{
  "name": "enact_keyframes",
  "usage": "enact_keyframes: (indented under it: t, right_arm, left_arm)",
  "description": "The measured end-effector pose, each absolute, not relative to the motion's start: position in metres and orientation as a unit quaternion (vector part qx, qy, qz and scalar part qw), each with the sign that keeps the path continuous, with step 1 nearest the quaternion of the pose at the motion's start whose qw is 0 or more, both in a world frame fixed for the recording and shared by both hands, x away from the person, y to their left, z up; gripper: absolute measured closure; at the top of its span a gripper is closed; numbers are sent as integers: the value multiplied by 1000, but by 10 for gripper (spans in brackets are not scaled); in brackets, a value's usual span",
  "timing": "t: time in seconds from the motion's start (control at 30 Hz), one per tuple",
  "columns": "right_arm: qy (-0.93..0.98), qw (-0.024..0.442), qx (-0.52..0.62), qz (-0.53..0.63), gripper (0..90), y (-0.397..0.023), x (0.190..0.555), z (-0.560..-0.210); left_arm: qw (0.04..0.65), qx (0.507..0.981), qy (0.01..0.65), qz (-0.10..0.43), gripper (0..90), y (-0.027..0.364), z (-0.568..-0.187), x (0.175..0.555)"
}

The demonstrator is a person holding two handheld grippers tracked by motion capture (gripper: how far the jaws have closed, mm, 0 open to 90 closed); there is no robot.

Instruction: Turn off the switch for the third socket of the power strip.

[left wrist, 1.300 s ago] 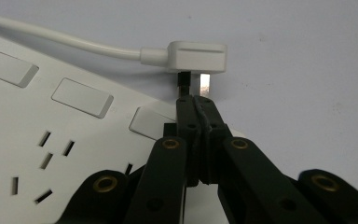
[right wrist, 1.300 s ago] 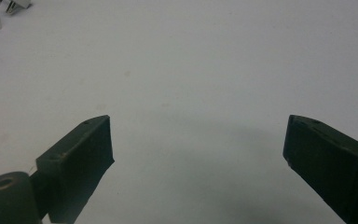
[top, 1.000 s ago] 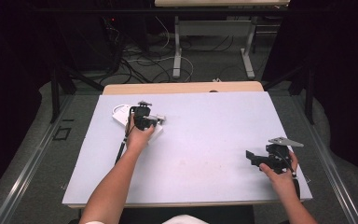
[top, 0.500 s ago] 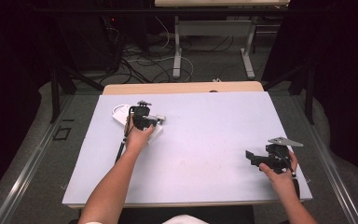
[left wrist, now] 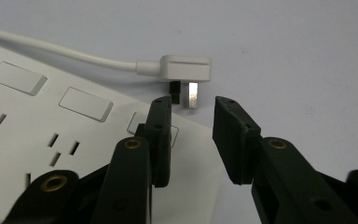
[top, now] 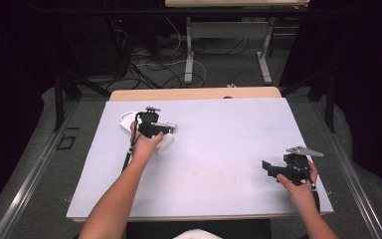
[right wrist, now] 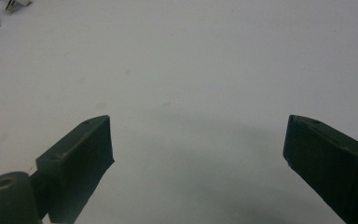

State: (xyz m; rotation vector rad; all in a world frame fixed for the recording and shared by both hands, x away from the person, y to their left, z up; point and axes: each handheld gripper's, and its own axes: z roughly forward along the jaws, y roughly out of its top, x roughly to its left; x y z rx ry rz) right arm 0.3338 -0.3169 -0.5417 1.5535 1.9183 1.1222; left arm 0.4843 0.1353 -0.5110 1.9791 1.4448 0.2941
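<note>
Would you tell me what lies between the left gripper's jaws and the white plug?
Nothing but bare table: in the left gripper view the left gripper, open over the power strip's corner, faces the white plug across a clear gap.

Your work surface is a pale grey-white table [top: 229, 149] with a wooden edge along its far side. Beyond it, cables [top: 149, 64] lie on the dark floor beside the white legs of a second desk [top: 226, 50]. A black frame post [top: 58, 102] stands at the left.
</note>
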Motion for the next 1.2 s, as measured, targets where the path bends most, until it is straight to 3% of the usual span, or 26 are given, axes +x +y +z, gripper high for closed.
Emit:
enact_keyframes:
  t: [0.7, 1.2]
  right_arm:
    - [692, 212, 560, 405, 77, -316, 334, -542]
    - [691, 214, 559, 405, 77, -317, 334, -541]
  left_arm:
    - [372, 771, 503, 121, 546, 140, -482, 460]
    - [394, 783, 460, 142, 395, 144, -459, 430]
